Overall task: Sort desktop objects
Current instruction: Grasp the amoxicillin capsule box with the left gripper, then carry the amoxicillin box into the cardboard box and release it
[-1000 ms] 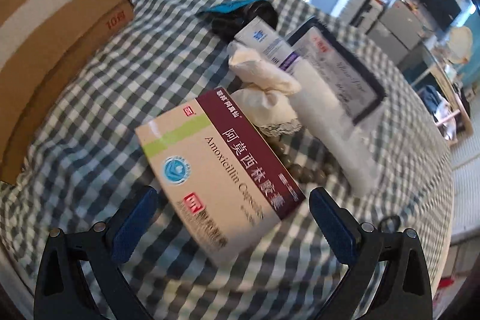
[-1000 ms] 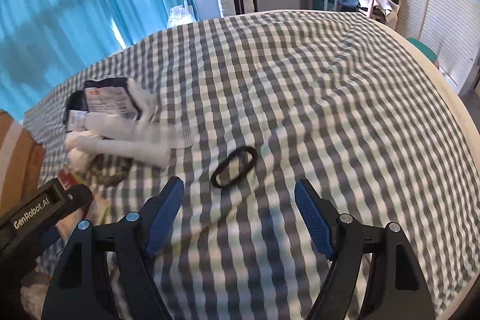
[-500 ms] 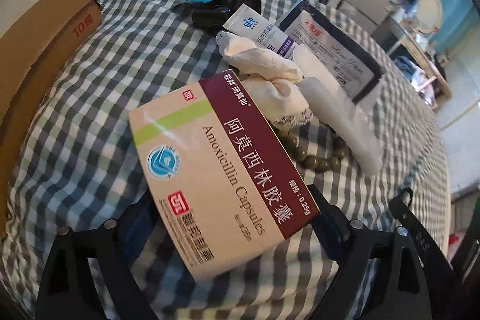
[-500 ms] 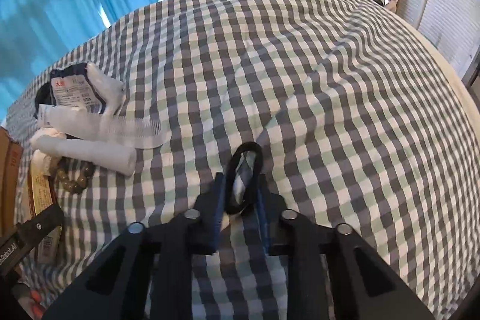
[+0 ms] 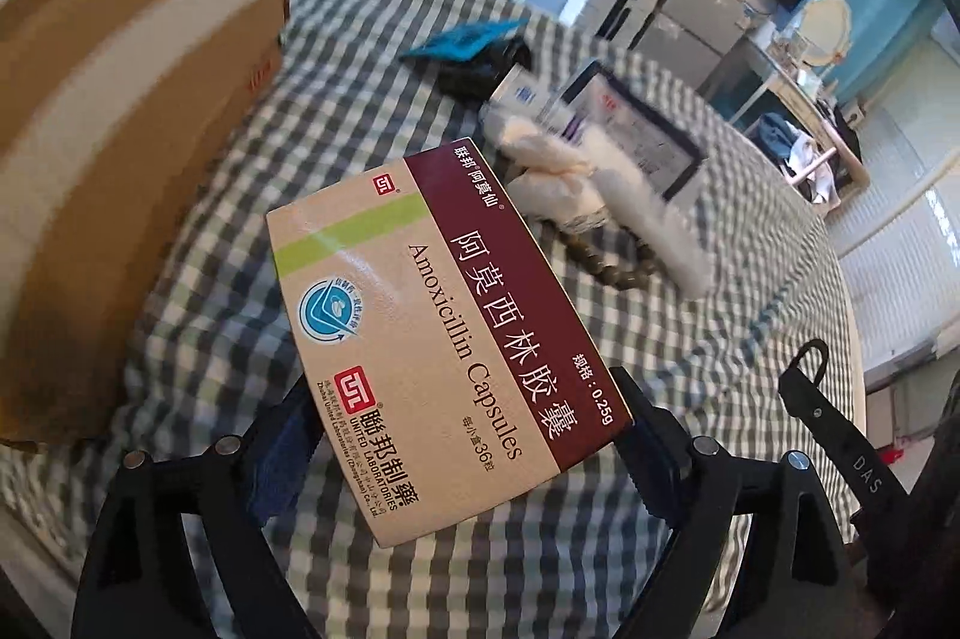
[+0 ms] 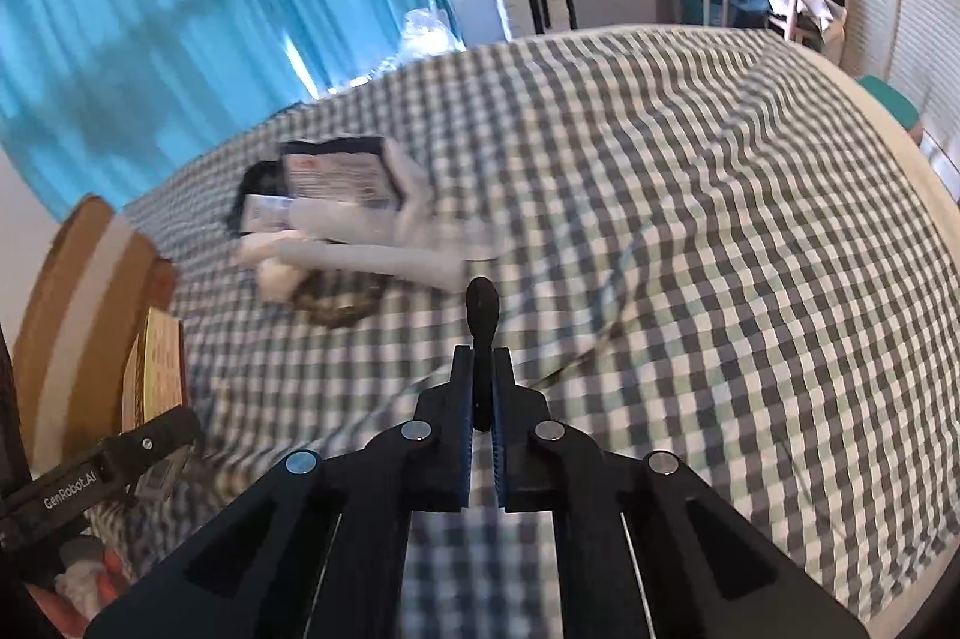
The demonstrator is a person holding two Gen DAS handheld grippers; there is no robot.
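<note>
At the far left a cardboard box (image 5: pixel 120 111) stands on the checked tablecloth (image 5: pixel 372 99), likely the bin for sorted items; whether it is open at the top cannot be told. Just right of it, the amoxicillin carton (image 5: pixel 444 333) is clamped at its near end by the left gripper (image 5: pixel 468 435) and is held clear of the cloth, tilted with its printed face up, probably so that it can be carried to the box. Further right and farther off, a heap of unsorted things is left on the cloth: a blue-and-black pouch (image 5: pixel 474 45), a white tube (image 5: pixel 528 93), a bunched white cloth (image 5: pixel 558 177), a string of brown beads (image 5: pixel 612 267) and a flat dark-edged packet (image 5: pixel 636 129). At the right, the right gripper (image 6: pixel 482 393) is closed together on a black ring (image 6: pixel 483 309), which is pinched edge-on and raised above the tablecloth (image 6: pixel 720 219), its loop projecting beyond the fingertips. A thin grip of that kind seems suited to a flat, limp ring, though slipping is judged possible.
</note>
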